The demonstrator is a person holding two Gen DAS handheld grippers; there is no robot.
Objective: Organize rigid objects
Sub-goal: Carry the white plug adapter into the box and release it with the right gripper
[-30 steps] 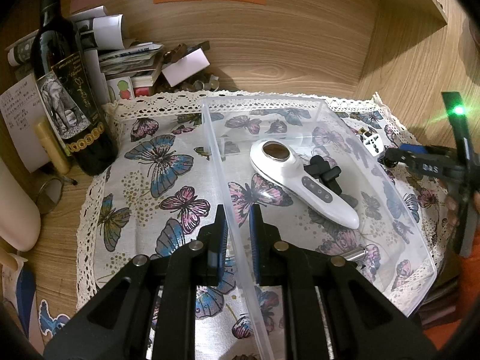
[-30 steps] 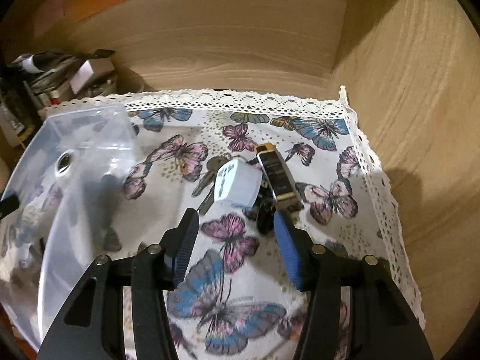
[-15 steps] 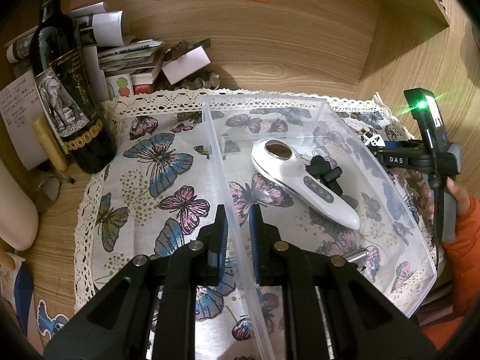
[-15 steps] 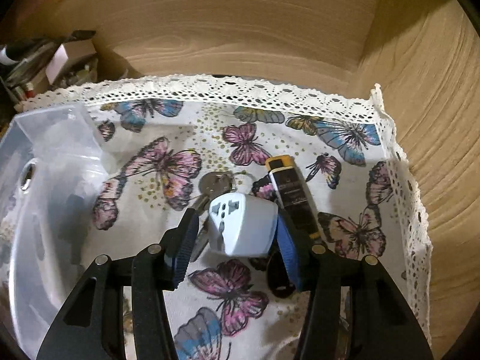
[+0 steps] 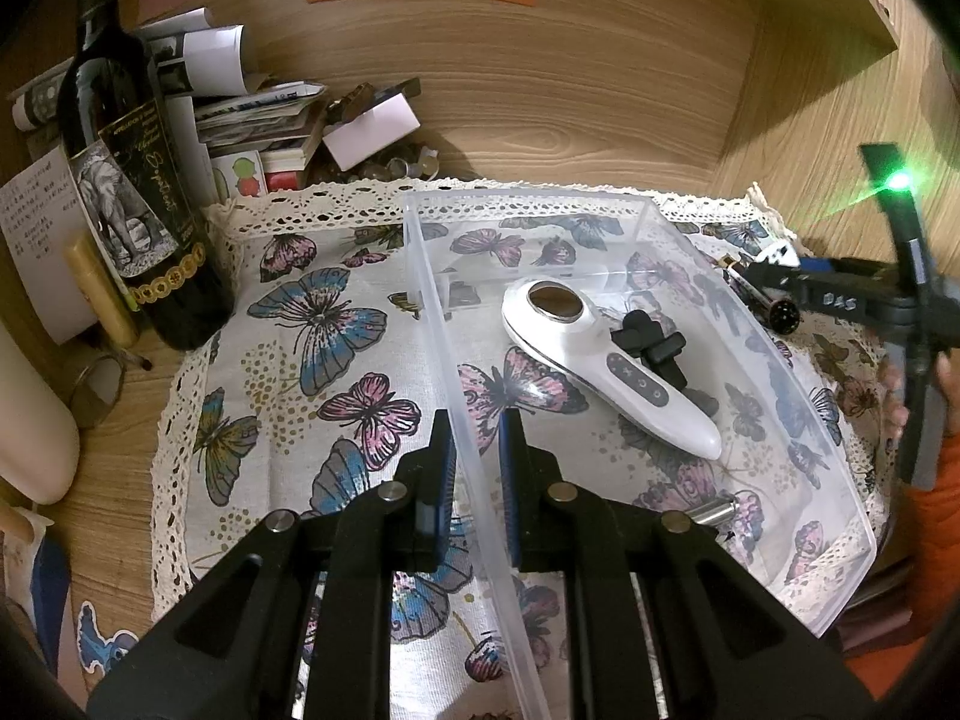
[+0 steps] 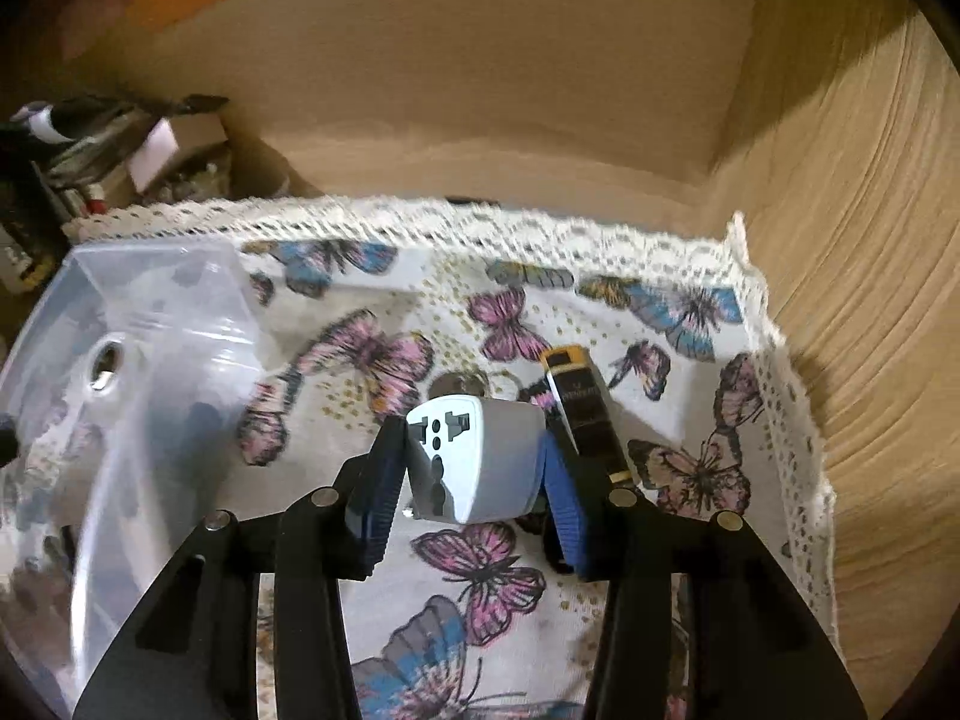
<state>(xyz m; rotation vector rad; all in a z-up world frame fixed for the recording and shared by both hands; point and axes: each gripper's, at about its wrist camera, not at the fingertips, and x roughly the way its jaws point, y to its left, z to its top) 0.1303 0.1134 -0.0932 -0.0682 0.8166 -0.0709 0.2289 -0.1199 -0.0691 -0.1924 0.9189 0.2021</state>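
Observation:
My left gripper is shut on the left wall of the clear plastic bin. Inside the bin lie a white handheld device, a black clip and a small metal cylinder. To the right of the bin, my right gripper has its jaws closing on a white travel adapter, and both blue pads touch its sides. The adapter is tilted, socket face to the left. A black and gold lighter-like stick and keys lie on the cloth just behind it.
A butterfly-print cloth with a lace edge covers the wooden desk. A dark wine bottle and a pile of papers stand at the back left. Wooden walls close off the back and right. A hand in an orange sleeve holds the right gripper.
The right gripper moved forward over the adapter and its fingers came in against the adapter's sides; the adapter now sits tilted between them. The left gripper kept still on the bin wall.

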